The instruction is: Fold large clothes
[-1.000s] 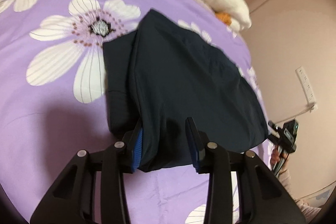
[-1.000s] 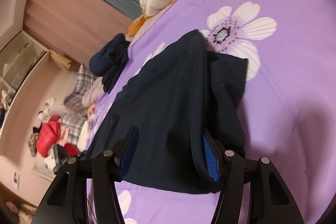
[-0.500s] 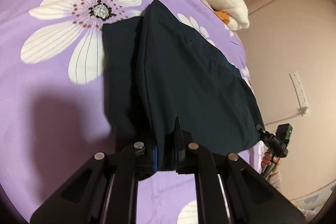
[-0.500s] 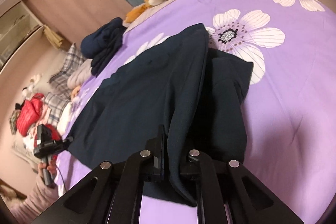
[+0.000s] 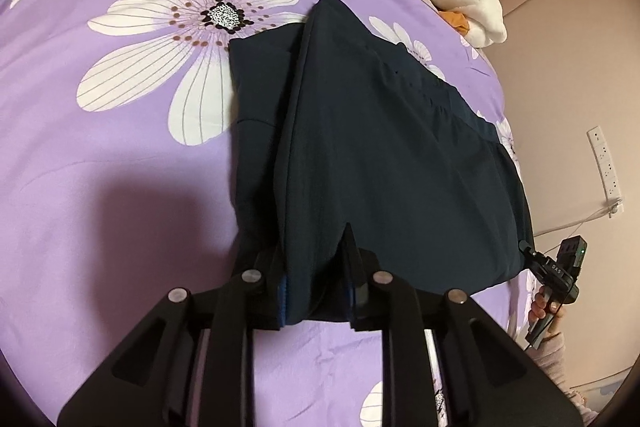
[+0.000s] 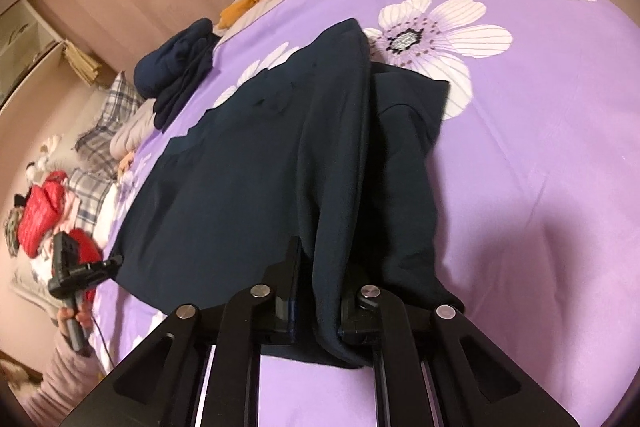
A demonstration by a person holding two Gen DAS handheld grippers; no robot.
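On purple flowered bedspread [image 5: 120,187]: dark navy fabric garment [image 5: 380,147], partly folded, near hem lifted. Left gripper [image 5: 316,283] pinching hem; jaws just eased slightly, cloth between. Right gripper [image 6: 316,299] clamped tight on opposite corner. Likely readying next fold toward far end.

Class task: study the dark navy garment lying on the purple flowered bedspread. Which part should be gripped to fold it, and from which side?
Grip the dark navy garment along its near edge, coming in from the near side. That edge is free and bunches easily, as the left gripper and right gripper show, each pinching a corner.
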